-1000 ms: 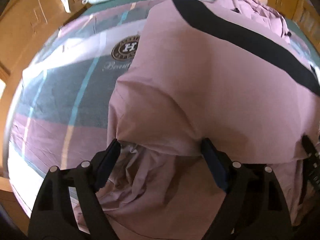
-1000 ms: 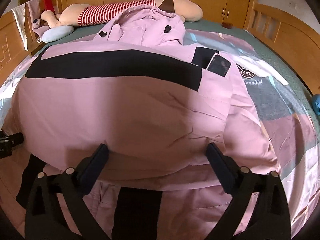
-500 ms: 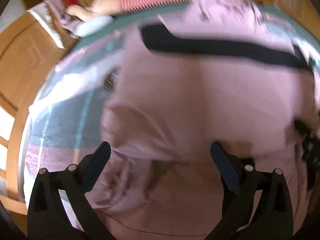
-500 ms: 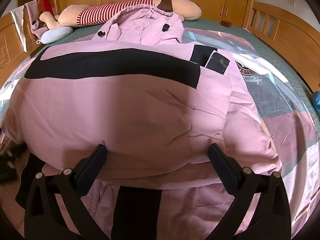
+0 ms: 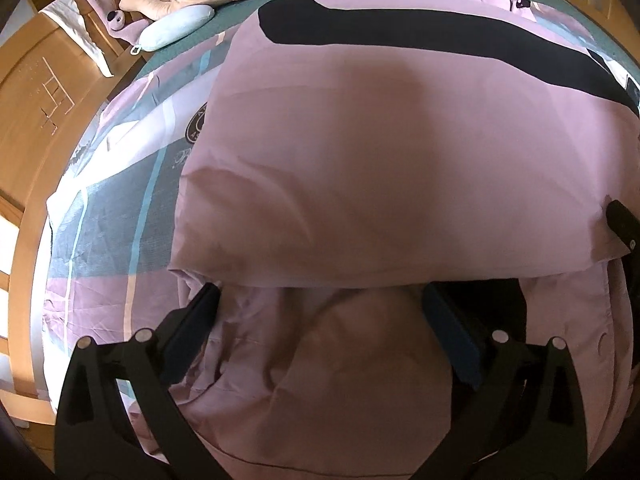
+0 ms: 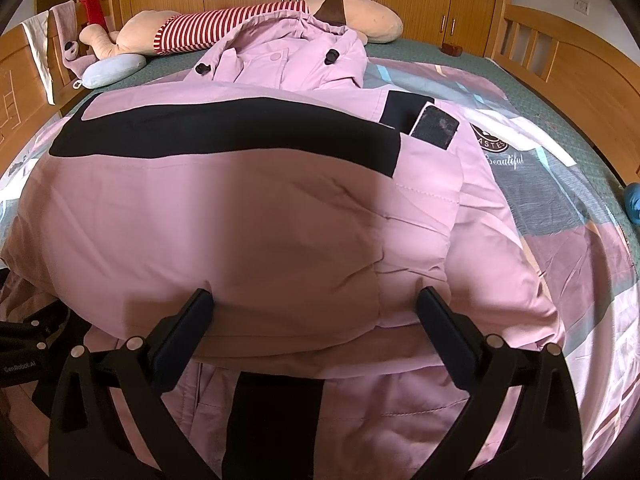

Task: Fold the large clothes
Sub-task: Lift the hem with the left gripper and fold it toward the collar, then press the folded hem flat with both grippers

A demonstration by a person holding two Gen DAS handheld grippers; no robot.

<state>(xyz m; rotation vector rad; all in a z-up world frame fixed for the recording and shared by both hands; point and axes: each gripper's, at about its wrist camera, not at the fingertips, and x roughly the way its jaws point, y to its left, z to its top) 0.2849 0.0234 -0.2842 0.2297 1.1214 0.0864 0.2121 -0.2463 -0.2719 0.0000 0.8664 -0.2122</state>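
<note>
A large pink padded coat point(image 6: 248, 216) with a black band point(image 6: 224, 132) lies on the bed, its lower part folded up over the body; it also shows in the left wrist view point(image 5: 380, 152). Its hood point(image 6: 296, 52) lies at the far end. My left gripper point(image 5: 320, 300) is open, its fingers just in front of the folded edge at the coat's left side, over the lower layer. My right gripper point(image 6: 316, 300) is open, its fingers touching the folded edge at the right side. Neither holds cloth.
The bed has a checked pink and grey sheet point(image 6: 560, 184). A striped plush toy point(image 6: 240, 24) and a light blue pillow point(image 6: 112, 70) lie at the head. Wooden bed rails point(image 6: 560, 60) and wardrobes stand around. The right gripper's finger shows at the left wrist view's right edge point(image 5: 624, 228).
The left gripper swung right and pulled back a little, so it now faces more along the coat's black band. The right gripper stayed almost still at the fold.
</note>
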